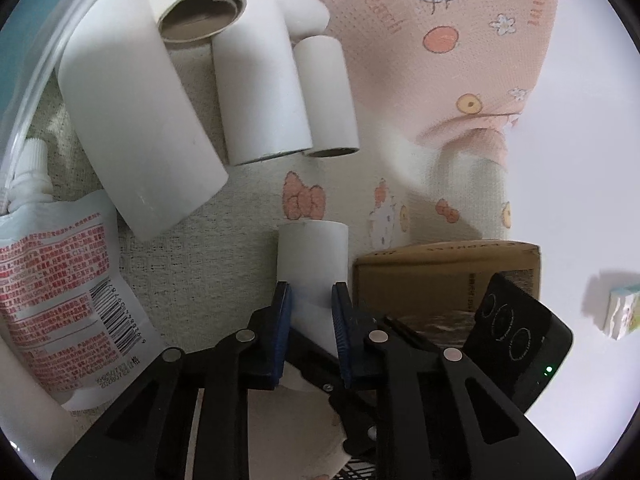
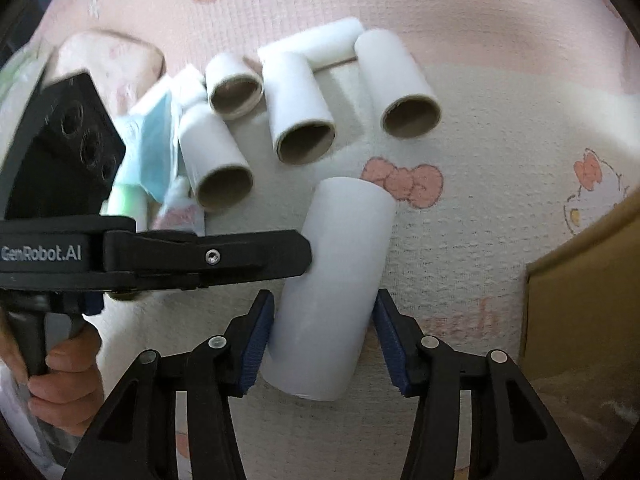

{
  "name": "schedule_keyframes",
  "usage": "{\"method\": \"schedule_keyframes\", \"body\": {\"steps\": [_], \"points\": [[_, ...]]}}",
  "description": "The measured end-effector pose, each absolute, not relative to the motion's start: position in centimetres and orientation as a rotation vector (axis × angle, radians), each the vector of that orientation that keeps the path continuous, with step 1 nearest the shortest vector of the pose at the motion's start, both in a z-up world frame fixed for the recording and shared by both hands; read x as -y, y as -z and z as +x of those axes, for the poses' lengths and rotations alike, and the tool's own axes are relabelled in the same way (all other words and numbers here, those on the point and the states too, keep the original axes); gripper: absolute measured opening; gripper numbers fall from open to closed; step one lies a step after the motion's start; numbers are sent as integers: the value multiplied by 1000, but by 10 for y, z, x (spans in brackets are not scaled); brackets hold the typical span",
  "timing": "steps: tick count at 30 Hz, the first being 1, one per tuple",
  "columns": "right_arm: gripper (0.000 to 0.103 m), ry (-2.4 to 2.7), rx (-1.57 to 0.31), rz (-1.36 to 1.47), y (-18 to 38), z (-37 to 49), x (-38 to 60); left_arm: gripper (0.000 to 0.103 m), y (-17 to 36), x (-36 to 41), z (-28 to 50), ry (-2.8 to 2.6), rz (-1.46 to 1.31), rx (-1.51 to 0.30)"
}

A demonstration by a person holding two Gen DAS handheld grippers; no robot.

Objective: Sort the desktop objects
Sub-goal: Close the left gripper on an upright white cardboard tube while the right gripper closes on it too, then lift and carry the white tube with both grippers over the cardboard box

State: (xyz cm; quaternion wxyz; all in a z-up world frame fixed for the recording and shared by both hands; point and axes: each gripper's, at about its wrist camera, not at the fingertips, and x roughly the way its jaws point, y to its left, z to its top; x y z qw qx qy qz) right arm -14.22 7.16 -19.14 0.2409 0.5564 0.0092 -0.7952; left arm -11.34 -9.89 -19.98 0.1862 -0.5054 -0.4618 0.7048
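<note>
Clearly the coming move turns on the white cardboard tube (image 2: 334, 288) lying between the fingers of the right gripper (image 2: 324, 340) in the lower middle of the right wrist view. Its long axis runs up the frame, tilted slightly right, nearly along the fingers. The blue pads stand wide, one on each side; the left pad (image 2: 256, 344) looks to be at the tube's wall, the right one shows a sliver of gap, so I judge it not yet clamped. A straight closing should catch it across its width.

The left gripper (image 1: 312, 304) in the lower middle of its own view is narrow, clamped on a shorter white tube (image 1: 312, 256) that sticks forward past the pads. In the right wrist view this gripper crosses the left edge, its tip touching or just beside the big tube.

More empty tubes (image 2: 300, 108) lie loose on the pink patterned mat (image 2: 500, 80) in the upper middle. A brown cardboard box (image 1: 444, 276) sits right of the left gripper; what is inside cannot be told. A printed refill pouch (image 1: 60, 280) lies at lower left.
</note>
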Motion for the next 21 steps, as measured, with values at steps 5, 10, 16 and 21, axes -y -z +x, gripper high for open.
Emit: {"method": "schedule_keyframes", "body": {"steps": [5,10,16,21], "points": [[44,2190,-6,1484,184,-142,-75,31,200,100,-115,-1966,-1441,1345],[43,2220,-64,1408,172,-135,-70,36,199,106,-115,-1927,-1410,1449],[43,2217,-80,1362,167,-120,-72,52,196,104,-114,-1902,-1400,1522],[43,2240,-129,1313,155,-112,-77,50,184,104,-109,-1943,-1373,1497]]}}
